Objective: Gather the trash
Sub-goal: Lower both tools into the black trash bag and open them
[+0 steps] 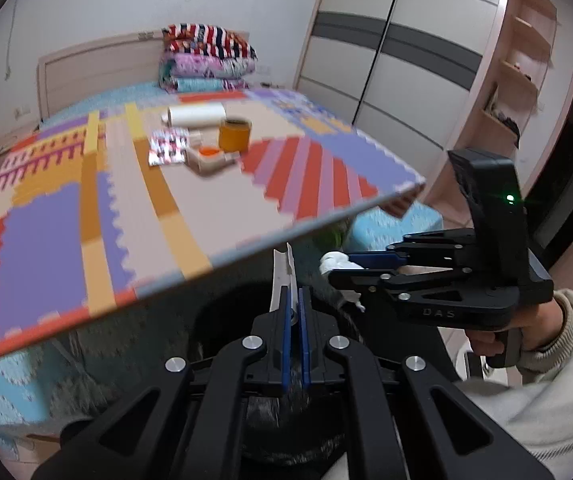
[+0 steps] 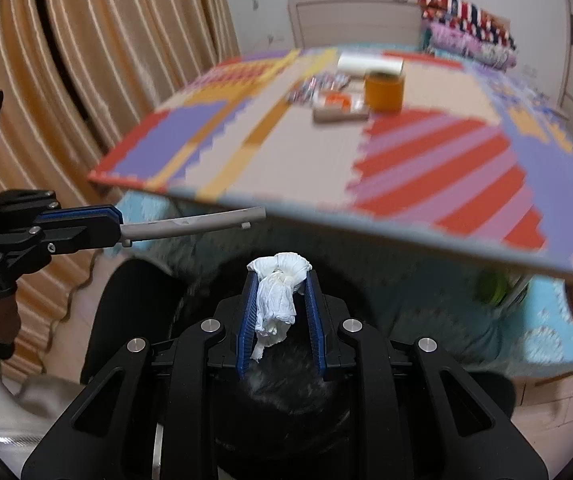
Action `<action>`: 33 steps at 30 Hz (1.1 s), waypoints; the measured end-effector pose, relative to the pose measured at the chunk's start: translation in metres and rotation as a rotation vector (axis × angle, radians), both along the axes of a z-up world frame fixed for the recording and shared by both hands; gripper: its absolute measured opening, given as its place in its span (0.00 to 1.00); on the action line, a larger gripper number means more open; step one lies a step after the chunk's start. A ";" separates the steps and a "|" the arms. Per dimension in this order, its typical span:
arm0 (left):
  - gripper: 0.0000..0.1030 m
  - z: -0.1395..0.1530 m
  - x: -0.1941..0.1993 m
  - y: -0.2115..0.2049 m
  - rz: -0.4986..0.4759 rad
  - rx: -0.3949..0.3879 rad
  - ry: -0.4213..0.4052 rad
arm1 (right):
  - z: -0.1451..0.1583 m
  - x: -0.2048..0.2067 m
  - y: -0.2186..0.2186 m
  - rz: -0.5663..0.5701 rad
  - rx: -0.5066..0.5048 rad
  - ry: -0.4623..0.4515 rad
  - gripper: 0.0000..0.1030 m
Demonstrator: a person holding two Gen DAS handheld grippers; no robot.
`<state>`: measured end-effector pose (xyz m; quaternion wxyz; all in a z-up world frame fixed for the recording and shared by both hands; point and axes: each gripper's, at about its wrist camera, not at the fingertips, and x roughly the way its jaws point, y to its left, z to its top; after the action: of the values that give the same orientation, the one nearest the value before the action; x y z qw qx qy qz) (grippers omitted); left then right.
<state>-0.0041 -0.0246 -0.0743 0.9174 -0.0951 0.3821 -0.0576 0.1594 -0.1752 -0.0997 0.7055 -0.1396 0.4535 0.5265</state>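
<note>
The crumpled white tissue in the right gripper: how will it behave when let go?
The tissue looks soft and crumpled, sagging between the right gripper's fingers, so likely floppy and very light. It may cling to a ribbed pad rather than drop cleanly toward the black bin.

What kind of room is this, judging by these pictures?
Most likely a bedroom: a bed with a headboard, folded quilts stacked at its head, and a sliding-door wardrobe beside it.

The right gripper [image 2: 279,280] pinches a crumpled white tissue [image 2: 276,296] above a black bin [image 2: 134,292]. At nine o'clock the left gripper [image 2: 116,224] clamps a grey plastic strip [image 2: 194,224]. A patterned foam mat [image 2: 406,152] spans twelve to three o'clock, bearing an orange tape roll [image 2: 383,90].
</note>
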 end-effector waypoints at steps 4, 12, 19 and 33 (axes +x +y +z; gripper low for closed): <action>0.03 -0.022 -0.003 -0.004 -0.009 -0.007 0.063 | -0.030 -0.008 0.000 0.018 -0.052 0.072 0.23; 0.03 -0.088 0.004 -0.001 -0.012 0.014 0.220 | -0.080 -0.013 0.002 0.013 -0.174 0.158 0.23; 0.03 -0.131 0.015 -0.004 -0.024 0.009 0.316 | -0.112 -0.015 0.000 0.013 -0.251 0.243 0.23; 0.05 -0.157 0.024 -0.008 -0.012 0.018 0.396 | -0.140 -0.023 0.004 0.028 -0.332 0.301 0.34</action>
<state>0.0198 -0.0329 -0.2309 0.8249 -0.0941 0.5560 -0.0400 0.1369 -0.1708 -0.2400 0.5899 -0.1801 0.6320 0.4693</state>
